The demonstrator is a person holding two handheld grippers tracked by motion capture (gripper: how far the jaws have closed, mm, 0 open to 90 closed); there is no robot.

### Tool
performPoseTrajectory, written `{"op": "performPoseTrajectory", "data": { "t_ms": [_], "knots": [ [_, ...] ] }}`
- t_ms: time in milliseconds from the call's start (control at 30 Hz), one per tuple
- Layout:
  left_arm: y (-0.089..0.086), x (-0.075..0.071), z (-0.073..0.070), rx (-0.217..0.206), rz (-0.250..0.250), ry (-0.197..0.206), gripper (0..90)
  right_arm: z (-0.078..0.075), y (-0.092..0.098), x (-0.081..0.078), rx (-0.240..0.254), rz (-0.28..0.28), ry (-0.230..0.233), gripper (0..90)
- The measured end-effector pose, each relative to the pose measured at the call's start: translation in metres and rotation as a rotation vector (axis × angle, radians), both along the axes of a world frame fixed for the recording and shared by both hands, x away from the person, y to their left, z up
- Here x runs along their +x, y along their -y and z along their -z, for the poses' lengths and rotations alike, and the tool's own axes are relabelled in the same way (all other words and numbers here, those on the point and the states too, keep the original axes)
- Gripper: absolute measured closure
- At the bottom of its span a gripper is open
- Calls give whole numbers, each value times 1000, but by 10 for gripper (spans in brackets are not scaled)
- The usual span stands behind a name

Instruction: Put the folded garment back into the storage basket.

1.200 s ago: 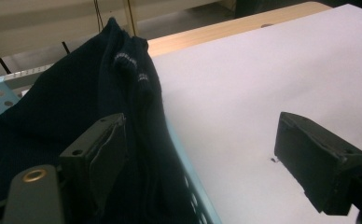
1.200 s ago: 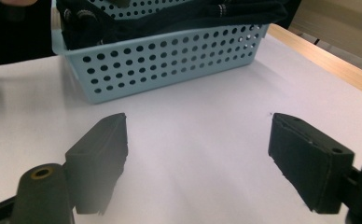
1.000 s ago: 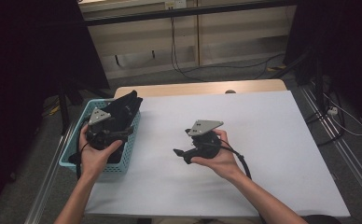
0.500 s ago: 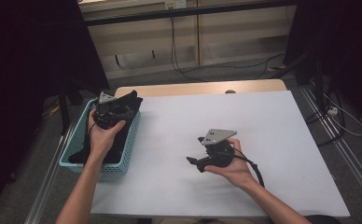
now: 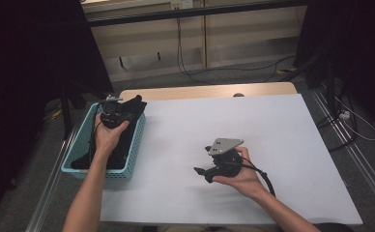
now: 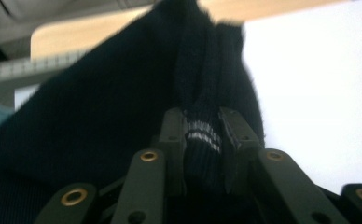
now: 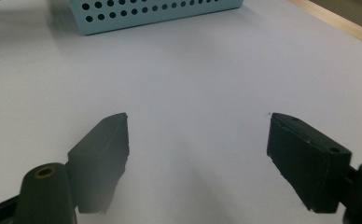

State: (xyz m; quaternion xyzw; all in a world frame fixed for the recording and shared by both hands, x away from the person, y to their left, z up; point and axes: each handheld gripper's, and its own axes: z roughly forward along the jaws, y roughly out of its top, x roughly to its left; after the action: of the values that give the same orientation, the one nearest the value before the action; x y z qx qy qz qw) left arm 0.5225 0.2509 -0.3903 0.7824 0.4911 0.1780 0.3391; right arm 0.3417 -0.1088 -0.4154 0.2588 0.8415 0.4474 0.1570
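Black, soft ribbed knit sock (image 6: pixel 202 135) in the far end of the pale blue perforated plastic basket (image 5: pixel 79 145) is light and floppy, the left claw (image 6: pixel 202 140), just closing, pinching its striped cuff while the right claw (image 7: pixel 198 158) stands spread over the white worktop (image 5: pixel 272 135).

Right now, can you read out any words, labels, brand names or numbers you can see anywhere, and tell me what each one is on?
None can be read.
Dark sock held in the left gripper: two pale stripes across the cuff, a pattern, no letters.
Blue basket: plain holes, no label.
White table sheet: blank.
Right gripper, grey plate on top: no marking I can make out.
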Motion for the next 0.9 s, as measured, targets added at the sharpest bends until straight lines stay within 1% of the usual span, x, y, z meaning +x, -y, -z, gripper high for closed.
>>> {"op": "performPoseTrajectory", "data": {
  "t_ms": [67,100,133,267,333,433,467,533,567,600,667,733,867,900],
  "knots": [
    [0,0,5,-8,-9,2,736,0,-1,0,3,-2,2,206],
    [0,1,8,-9,-8,-8,737,0,-1,0,2,-2,3,206],
    [1,1,10,0,-7,-12,737,0,-1,0,2,-2,4,206],
    [3,3,15,21,-6,-65,743,0,0,0,1,0,1,204],
    [5,3,19,49,-1,-57,744,0,0,0,2,2,0,204],
    [7,3,22,52,4,-71,750,0,0,-1,2,0,0,205],
    [6,4,23,54,15,-81,751,0,0,-1,2,0,-1,205],
    [4,4,24,40,16,-89,752,0,0,-1,2,-1,-2,205],
    [4,4,25,34,15,-89,752,0,0,-1,4,-1,-1,204],
    [4,3,26,47,27,-86,752,0,0,-1,6,-2,-1,204],
    [4,3,27,41,18,-81,752,0,1,0,10,3,0,203],
    [4,3,27,47,23,-73,745,0,3,0,11,5,0,202],
    [4,2,25,49,6,-58,723,1,4,-1,14,9,-4,200],
    [3,2,24,46,1,-59,710,1,4,-1,15,8,-4,200]
  ]
}}
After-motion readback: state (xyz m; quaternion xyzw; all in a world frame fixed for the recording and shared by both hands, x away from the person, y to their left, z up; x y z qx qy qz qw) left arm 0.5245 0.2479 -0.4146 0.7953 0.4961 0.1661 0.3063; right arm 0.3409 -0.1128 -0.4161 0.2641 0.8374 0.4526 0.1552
